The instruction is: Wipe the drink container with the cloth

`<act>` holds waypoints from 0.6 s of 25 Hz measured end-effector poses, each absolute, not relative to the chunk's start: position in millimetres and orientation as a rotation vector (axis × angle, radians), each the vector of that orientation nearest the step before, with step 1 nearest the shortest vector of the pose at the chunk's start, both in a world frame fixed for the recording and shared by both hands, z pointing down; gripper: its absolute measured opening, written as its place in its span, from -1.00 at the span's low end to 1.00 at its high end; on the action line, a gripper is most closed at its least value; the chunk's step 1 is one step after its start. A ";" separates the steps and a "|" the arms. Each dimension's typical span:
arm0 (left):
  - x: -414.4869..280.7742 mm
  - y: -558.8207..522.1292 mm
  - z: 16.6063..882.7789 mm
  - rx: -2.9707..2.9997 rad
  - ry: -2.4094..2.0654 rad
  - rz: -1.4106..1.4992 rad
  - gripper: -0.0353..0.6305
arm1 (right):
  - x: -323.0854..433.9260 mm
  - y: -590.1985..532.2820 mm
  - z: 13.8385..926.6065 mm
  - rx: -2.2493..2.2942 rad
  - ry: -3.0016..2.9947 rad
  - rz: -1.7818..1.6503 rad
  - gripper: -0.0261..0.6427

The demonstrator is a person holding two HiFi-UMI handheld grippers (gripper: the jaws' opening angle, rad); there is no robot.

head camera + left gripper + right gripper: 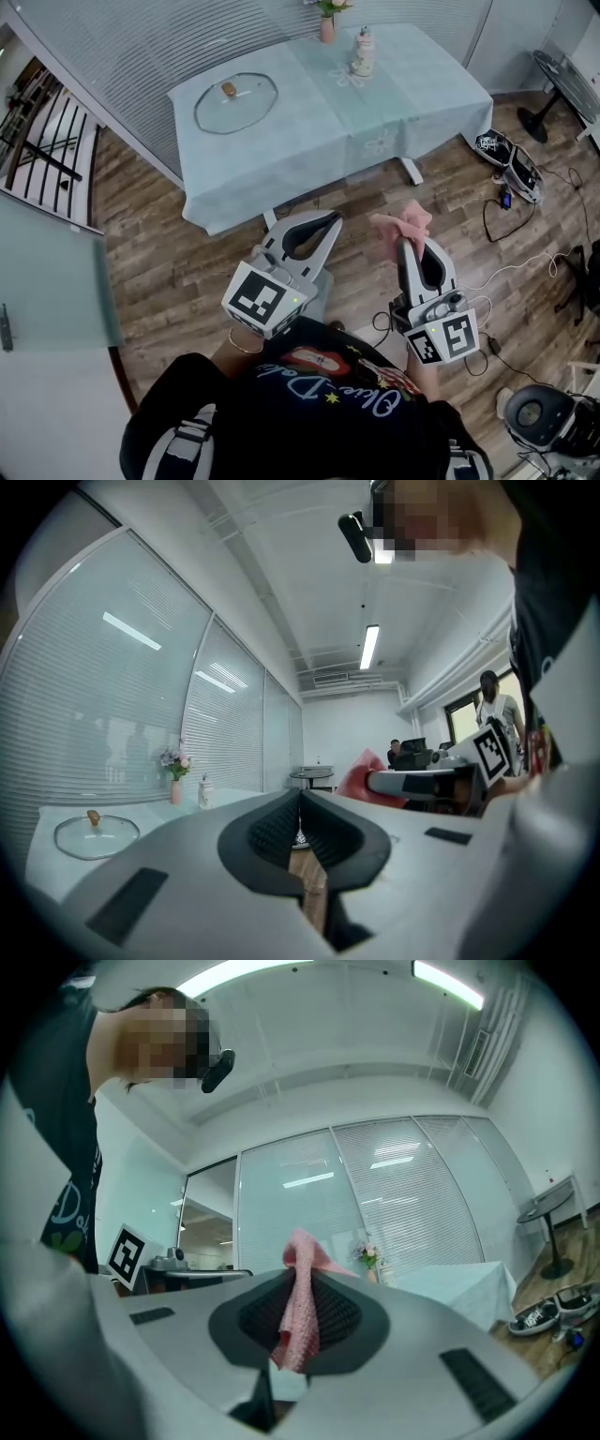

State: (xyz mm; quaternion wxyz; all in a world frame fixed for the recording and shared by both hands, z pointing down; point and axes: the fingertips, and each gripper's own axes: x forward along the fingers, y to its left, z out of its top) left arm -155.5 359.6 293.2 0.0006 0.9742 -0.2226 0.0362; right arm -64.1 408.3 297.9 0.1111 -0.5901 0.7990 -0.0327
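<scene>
left tongs [300, 797]: jaws together, tips meeting, nothing between them; held low in front of the person, pointing forward.
right tongs [409, 246]: clamped on the pink cloth [298, 1309]; one fold sits between the pads and the rest bunches up past the tips.
why held so (judgement): pinching a fold leaves loose fabric ahead of the tips, ready to rub a surface. The left tongs look kept free, probably to steady the object being wiped.
drink container [363, 52]: upright on the worktop [309, 141], well ahead of both tongs and roughly between their lines; neither touches it.
container contents: too small from here to tell; cannot say whether it is full, empty or capped.
vase [326, 28]: just beside the drink container, on the left tongs' side and slightly further off; holds flowers [330, 6].
glass lid [234, 101]: flat on the worktop, knob up, far ahead of the left tongs and off to their left; well apart from the container. I can make out nothing under it.
floor [169, 272]: bare wood lies between the tongs and the worktop.
stage (judgement): approach only; wiping not yet begun.
next move needs (judgement): close in and brace the container before pressing the cloth on it.
risk (judgement): a tall, light container may tip into the vase.
</scene>
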 end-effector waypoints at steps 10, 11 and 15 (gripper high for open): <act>-111.7 301.7 292.7 3.118 -0.562 0.049 -0.88 | -37.1 360.7 296.0 -1.831 2.317 -0.045 -0.83; -109.1 295.3 295.1 3.116 -0.551 0.050 -0.88 | -35.4 354.7 297.2 -1.838 2.314 -0.045 -0.83; -98.4 249.3 299.0 3.093 -0.529 0.018 -0.88 | -29.8 310.9 301.7 -1.848 2.331 -0.060 -0.83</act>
